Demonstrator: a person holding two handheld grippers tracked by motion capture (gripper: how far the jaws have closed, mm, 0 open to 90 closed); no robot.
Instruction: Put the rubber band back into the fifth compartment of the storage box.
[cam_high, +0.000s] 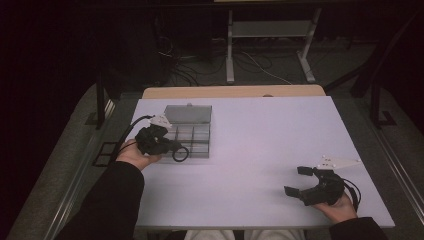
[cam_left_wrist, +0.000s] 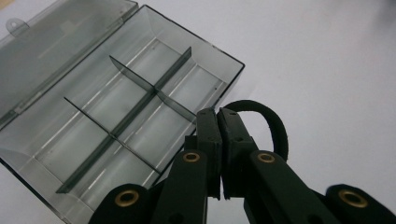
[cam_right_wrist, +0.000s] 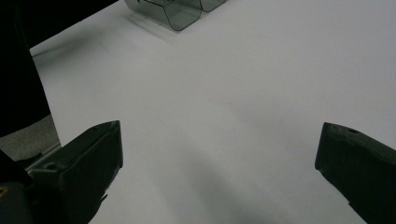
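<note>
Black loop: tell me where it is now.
The black loop hangs pinched in the left gripper, at the high view's left, over the open clear box.

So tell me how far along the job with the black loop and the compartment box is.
Done: the clear compartment box lies on the table with its lid folded back, and the left gripper is shut on the black loop. In hand: the loop hangs beside the box's near corner, above the table. Left: setting it into a compartment, all of which look empty. The right gripper rests open, apart from the box.
</note>
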